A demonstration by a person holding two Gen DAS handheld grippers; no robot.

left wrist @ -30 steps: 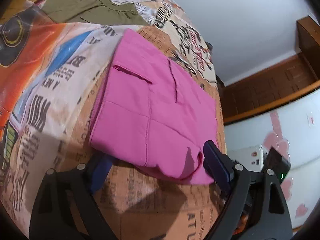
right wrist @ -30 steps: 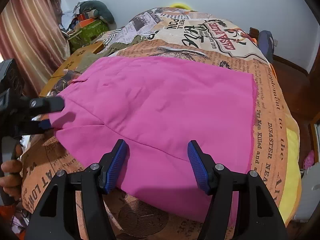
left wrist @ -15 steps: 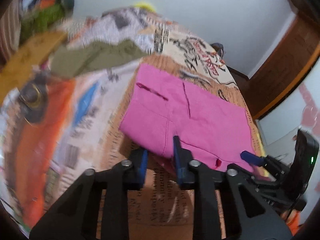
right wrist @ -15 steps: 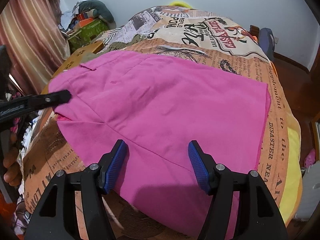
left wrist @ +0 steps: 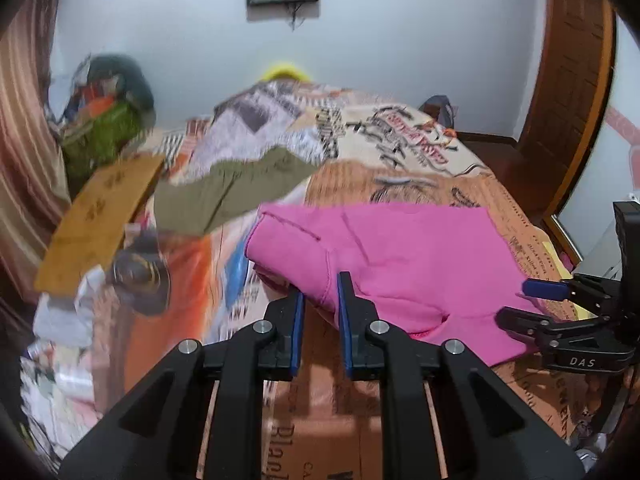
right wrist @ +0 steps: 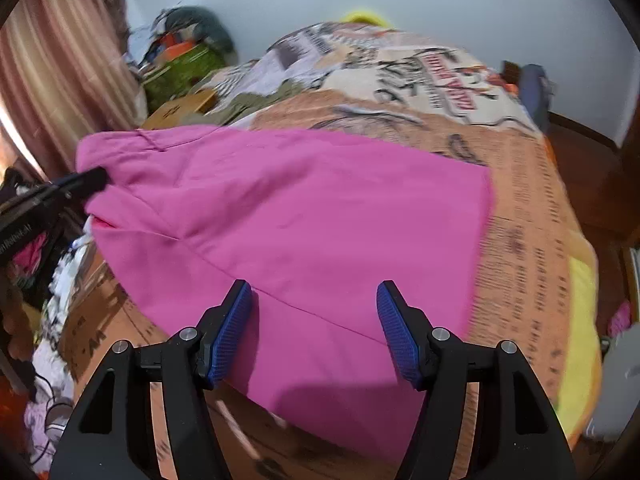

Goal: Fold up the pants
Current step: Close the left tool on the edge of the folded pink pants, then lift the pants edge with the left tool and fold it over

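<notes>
A corner of the folded bright pink cloth pants (left wrist: pixel 400 256) is pinched between the closing jaws of the left gripper (left wrist: pixel 320 300) and lifted off the newspaper-print bedspread (left wrist: pixel 400 148). Ahead of the right gripper (right wrist: pixel 314 320), whose jaws are held half open and empty, the pants are spread flat.

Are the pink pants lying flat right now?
No. The left gripper pinches the pink pants, lifting that corner off the bedspread.

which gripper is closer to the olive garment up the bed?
Left. The left gripper, jaws closing on the pink pants' edge, sits on the olive garment's side; the right gripper hovers open at the opposite side.
</notes>
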